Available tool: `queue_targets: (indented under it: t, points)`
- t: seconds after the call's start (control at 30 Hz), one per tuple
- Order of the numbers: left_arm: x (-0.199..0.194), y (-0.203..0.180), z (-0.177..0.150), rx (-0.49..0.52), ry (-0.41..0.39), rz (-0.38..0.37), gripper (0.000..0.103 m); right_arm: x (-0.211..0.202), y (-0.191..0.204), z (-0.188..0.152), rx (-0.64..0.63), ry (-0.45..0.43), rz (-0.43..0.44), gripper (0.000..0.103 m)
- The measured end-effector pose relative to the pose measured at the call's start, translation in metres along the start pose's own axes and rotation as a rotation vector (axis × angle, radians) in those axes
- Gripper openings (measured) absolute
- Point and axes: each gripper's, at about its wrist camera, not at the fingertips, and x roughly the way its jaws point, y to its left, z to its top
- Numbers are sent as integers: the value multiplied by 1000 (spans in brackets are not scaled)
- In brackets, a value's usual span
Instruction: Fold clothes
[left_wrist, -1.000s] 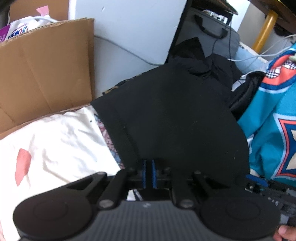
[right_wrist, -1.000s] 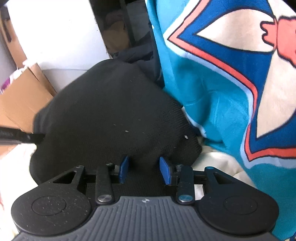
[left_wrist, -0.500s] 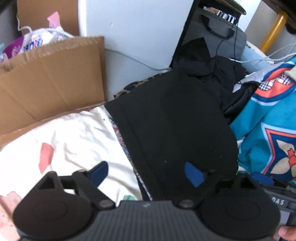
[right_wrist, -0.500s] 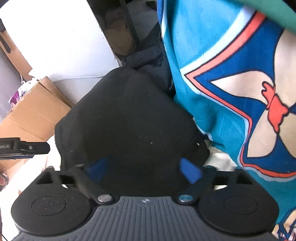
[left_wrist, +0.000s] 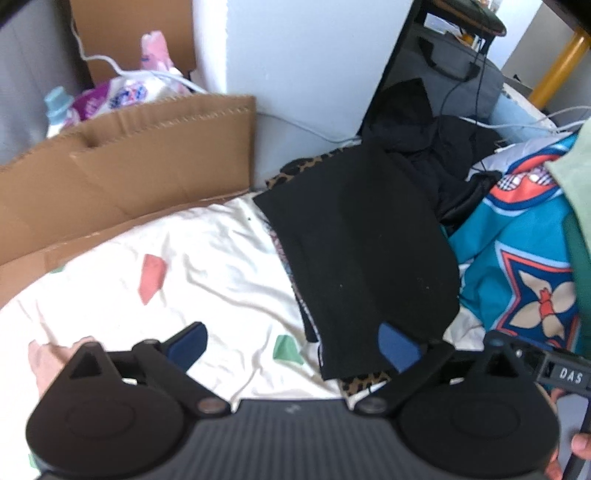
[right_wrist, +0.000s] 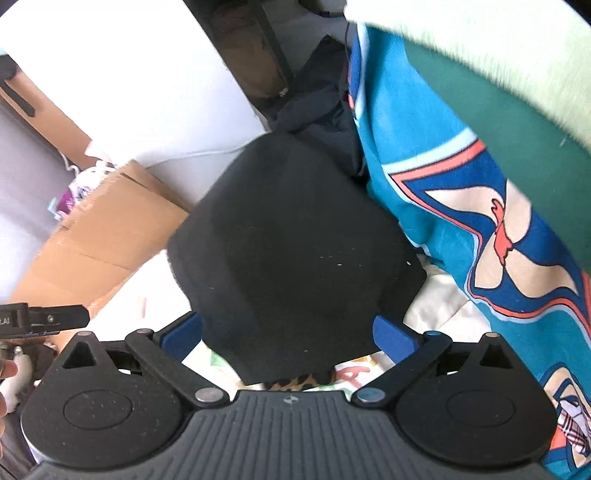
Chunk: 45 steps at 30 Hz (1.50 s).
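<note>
Both the left hand-held gripper (left_wrist: 291, 345) and the right hand-held gripper (right_wrist: 288, 338) have just been opening; their jaws now gape wide, holding nothing. The folded black knit garment (left_wrist: 362, 251) lies released on the cream patterned bedsheet (left_wrist: 207, 266). Its rounded, bulky fold could slump open unsupported.

Garment (left_wrist: 365, 251) on sheet (left_wrist: 207, 266), cardboard (left_wrist: 122, 173) left

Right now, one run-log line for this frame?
phase: release after fold | left gripper: open, just opened, empty | right gripper: open, just opened, empty | black garment: folded, on cream sheet
</note>
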Motion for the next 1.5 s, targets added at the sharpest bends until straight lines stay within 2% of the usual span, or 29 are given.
queue_targets:
  t: [0.23,0.37,0.5,0.8,0.93,1.07,1.3,1.5]
  points:
    - [-63,15,2,9,-15,54,102,-39,29,11,-21,14,32,102]
    - [-100,27,0,24,-4,100,102,-59,48,15,-20,30,23,102]
    - [-140,45,-5,22,-6,120,102,-81,70,19,-26,39,11,102]
    - [-228,89,-13,-9,-25,176,102,-131,123,22,-71,44,52,102]
    - [-263,108,-24,-30,-39,201,102,-149,144,16,-113,48,74,102]
    - [-299,131,-38,-92,-64,195,102,-170,164,8,-162,43,99,102]
    - [-366,156,-74,-153,-142,314,102,-207,189,0,-187,1,145,102]
    - [-401,175,-115,-172,-167,297,103,-239,220,-9,-246,-23,191,102]
